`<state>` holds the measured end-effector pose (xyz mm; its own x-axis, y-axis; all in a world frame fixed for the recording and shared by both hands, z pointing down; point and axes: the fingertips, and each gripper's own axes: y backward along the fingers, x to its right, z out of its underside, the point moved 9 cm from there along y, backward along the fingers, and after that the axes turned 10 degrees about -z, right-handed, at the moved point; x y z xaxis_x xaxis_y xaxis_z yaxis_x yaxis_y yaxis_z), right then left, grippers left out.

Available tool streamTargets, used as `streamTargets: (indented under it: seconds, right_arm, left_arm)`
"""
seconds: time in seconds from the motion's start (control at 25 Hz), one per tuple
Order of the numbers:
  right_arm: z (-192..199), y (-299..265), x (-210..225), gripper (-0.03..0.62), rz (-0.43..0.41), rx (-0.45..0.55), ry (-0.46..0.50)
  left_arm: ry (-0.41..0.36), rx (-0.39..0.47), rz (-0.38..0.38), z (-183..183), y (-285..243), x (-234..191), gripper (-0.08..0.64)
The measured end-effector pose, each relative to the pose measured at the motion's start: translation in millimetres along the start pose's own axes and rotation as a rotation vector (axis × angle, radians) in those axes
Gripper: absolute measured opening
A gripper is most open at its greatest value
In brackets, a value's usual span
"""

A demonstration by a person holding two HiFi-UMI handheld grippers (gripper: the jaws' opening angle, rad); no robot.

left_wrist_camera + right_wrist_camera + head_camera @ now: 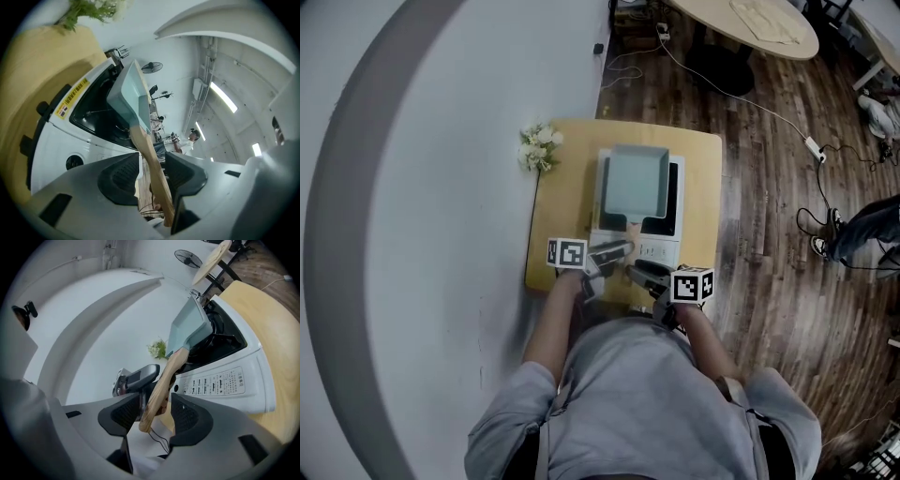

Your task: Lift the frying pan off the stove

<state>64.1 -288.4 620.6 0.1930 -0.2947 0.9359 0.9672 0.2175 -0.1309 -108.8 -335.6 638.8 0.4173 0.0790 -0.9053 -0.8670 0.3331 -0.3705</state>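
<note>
Bench (pixel 705 169) of pale wood, seen from above in the head view, stands against a white wall on a dark wooden floor. A white stove (pixel 662 251) sits on it, and on the stove rests a rectangular pale-teal frying pan (pixel 635 181), its wooden handle (pixel 633 228) pointing toward the person. A small bunch of white flowers (pixel 538 147) lies at the bench's far left corner. The left gripper (pixel 614 249) and right gripper (pixel 645 272) meet at the end of the handle, one from each side.

In the left gripper view, the jaws stand apart with the handle (pixel 150 152) running between them. A clear gap shows beside the left jaw, so nothing is clamped. The pan (pixel 129 96) sits on the stove's black top.

In the right gripper view, the jaws are likewise spread. The tip of the handle (pixel 161 380) hangs between them with space on both sides. The pan (pixel 190 329) is on the stove (pixel 225 378), and the left gripper (pixel 138 377) shows just beyond the handle.
</note>
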Motion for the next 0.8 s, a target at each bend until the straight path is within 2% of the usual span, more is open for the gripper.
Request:
streamTargets:
  seconds: [0.32, 0.44, 0.52, 0.64, 0.8]
  right_arm:
    - [4, -20, 8, 0.183, -0.101, -0.011, -0.113]
    - [3, -23, 10, 0.181, -0.097, -0.008, -0.133]
    - [4, -23, 14, 0.139, -0.101, 0.002, -0.165]
    - [6, -22, 17, 0.123, -0.120, 0.018, -0.207]
    - [4, -24, 17, 0.123, -0.116, 0.009, -0.175]
  left_arm:
    - [0.031, -0.064, 0.069, -11, -33, -10, 0.173]
    - [0.051, -0.096, 0.106, -11, -42, -10, 0.175]
    - [0.094, -0.106, 0.136, -11, -46, -9, 0.175]
    - [0.068, -0.112, 0.128, -14, -47, -11, 0.163]
    - [0.053, -0.063, 0.132, -13, -45, -11, 0.161]
